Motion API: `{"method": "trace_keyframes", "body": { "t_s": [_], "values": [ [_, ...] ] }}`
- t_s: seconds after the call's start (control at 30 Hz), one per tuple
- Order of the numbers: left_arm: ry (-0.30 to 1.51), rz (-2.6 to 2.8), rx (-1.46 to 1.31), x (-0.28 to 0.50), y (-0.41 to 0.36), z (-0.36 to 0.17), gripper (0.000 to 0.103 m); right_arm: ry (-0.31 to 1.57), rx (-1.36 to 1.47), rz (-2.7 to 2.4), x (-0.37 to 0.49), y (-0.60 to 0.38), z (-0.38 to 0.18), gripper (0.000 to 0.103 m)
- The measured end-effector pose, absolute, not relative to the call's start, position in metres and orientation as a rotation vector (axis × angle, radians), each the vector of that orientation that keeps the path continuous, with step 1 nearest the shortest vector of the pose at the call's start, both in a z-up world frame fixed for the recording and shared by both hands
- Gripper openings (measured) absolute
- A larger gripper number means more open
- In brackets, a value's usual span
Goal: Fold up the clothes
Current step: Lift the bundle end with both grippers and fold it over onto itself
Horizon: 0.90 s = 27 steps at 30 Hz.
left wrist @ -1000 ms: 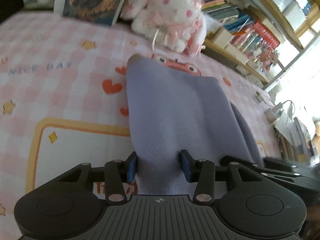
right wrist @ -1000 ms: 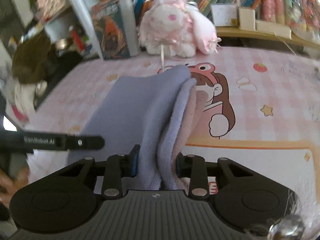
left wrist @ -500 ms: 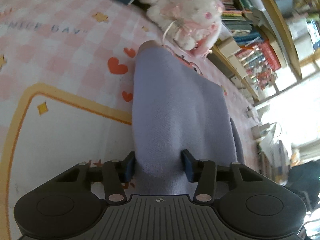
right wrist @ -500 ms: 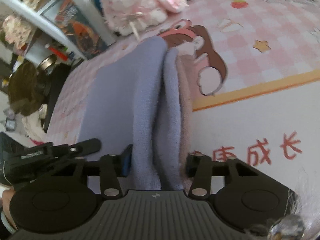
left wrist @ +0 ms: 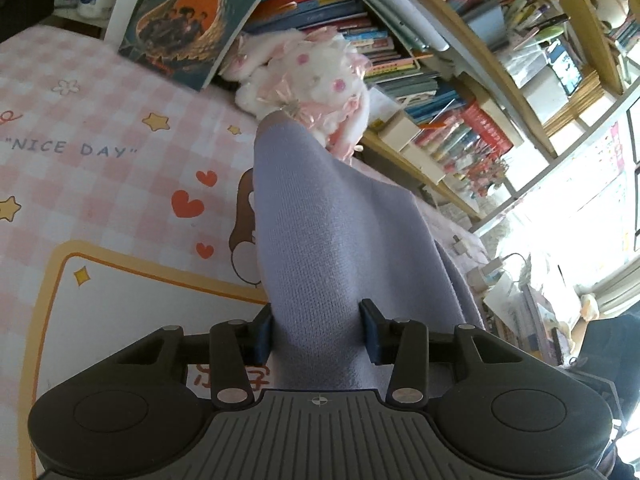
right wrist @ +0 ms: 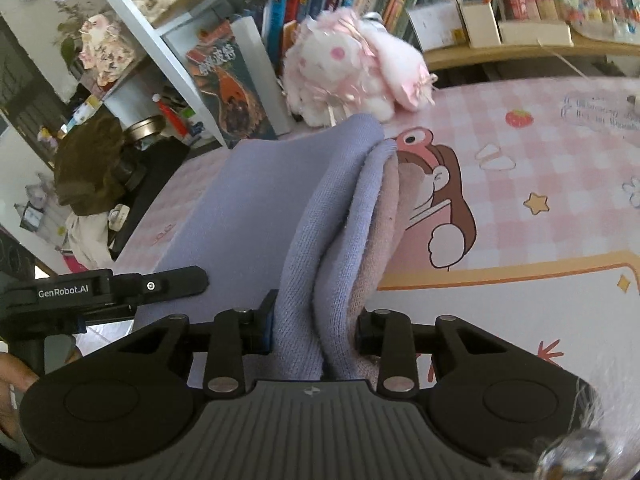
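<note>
A lavender knit garment [left wrist: 332, 240] hangs stretched between both grippers, lifted above the pink checked mat [left wrist: 80, 184]. My left gripper [left wrist: 316, 334] is shut on one bunched end of it. My right gripper [right wrist: 316, 330] is shut on the other end, where several folded layers [right wrist: 340, 240] show, the inner one pinkish. The left gripper's finger [right wrist: 160, 285] shows at the left of the right wrist view, beside the cloth.
A white and pink plush rabbit [left wrist: 312, 80] sits at the back of the mat, also seen in the right wrist view [right wrist: 352, 68]. A poster book [left wrist: 200, 12] leans beside it. Bookshelves [left wrist: 460, 92] run behind. A dark cluttered stand [right wrist: 100, 168] is at left.
Both grippers have tilted and risen with the garment held; the far fold now reaches up in front of the plush rabbit. The grip is unchanged.
</note>
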<state>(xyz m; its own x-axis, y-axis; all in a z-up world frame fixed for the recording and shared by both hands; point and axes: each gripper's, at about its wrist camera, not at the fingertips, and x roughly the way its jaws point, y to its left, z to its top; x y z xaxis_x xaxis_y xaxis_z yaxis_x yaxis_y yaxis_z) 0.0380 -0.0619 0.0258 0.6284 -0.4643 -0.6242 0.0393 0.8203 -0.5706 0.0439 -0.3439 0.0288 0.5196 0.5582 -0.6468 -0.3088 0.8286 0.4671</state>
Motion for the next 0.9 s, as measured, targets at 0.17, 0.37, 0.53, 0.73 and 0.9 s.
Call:
{"method": "trace_keyframes", "body": {
  "t_s": [0.17,0.37,0.53,0.73,0.9],
  "values": [
    [0.847,-0.300,-0.544,0.033,-0.065,0.029,0.042,0.872,0.310,0.541,0.038,-0.348,0.031,0.031],
    [0.837,-0.288,-0.536,0.028,-0.072,0.033,0.042,0.863,0.314,0.554,0.034,-0.354,0.031,0.031],
    [0.828,-0.280,-0.533,0.023,-0.078,0.036,0.042,0.856,0.309,0.566,0.031,-0.359,0.032,0.031],
    [0.818,-0.280,-0.518,0.021,-0.088,0.042,0.042,0.839,0.310,0.573,0.029,-0.368,0.036,0.031],
    [0.820,-0.282,-0.503,0.022,-0.093,0.045,0.042,0.827,0.323,0.571,0.026,-0.375,0.036,0.031]
  ]
}}
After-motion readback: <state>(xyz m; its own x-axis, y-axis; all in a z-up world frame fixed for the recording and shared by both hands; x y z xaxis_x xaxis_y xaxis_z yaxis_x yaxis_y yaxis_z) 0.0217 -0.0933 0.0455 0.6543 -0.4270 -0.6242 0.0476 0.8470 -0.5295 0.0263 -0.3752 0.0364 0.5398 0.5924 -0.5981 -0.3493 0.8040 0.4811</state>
